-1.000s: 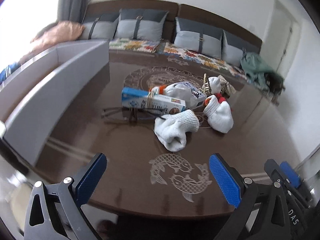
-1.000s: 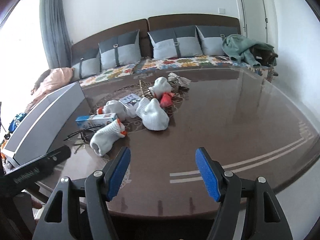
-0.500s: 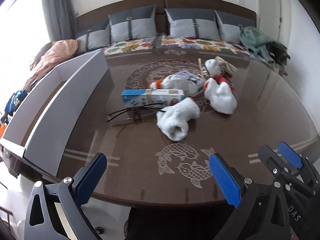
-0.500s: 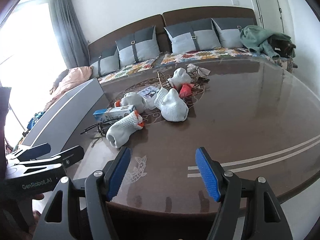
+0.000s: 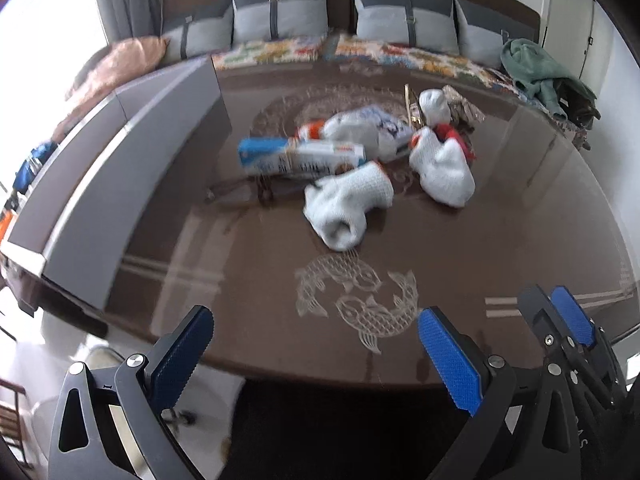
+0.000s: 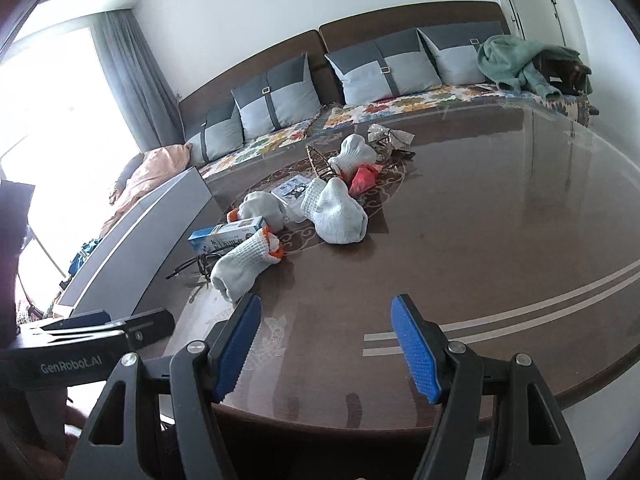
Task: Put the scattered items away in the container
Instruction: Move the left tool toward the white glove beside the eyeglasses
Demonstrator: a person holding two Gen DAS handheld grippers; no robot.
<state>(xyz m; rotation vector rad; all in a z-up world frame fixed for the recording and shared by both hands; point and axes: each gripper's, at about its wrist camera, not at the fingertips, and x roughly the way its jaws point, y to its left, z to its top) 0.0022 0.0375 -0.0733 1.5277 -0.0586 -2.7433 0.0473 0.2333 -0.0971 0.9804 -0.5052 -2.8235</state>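
Left wrist view: the left gripper (image 5: 314, 344) sits at the bottom of the frame with its blue-padded jaws spread wide and nothing between them, over the near edge of the glossy dark brown worktop (image 5: 500, 240), just below the pale engraved fish motif (image 5: 356, 300). The right gripper (image 5: 560, 320) shows at the lower right edge of this frame. The long grey open container (image 5: 132, 152) runs along the left of the frame, resting on the worktop. The scattered items lie in a loose heap at the centre: a white knitted sock with an orange cuff (image 5: 346, 204) nearest, a blue and white rectangular carton (image 5: 300, 156) above and left of it, thin black-framed glasses (image 5: 256, 192) beside the carton's lower edge, and a second white sock (image 5: 442, 168) to the right. This frame is blurred, so finer detail is unclear. In the right wrist view, the right gripper (image 6: 326, 344) at the bottom centre also has its jaws released and empty; the heap (image 6: 296, 208) sits left of centre, well apart from it, the container (image 6: 136, 240) at the left, and a grey-cushioned sofa (image 6: 360, 80) along the top
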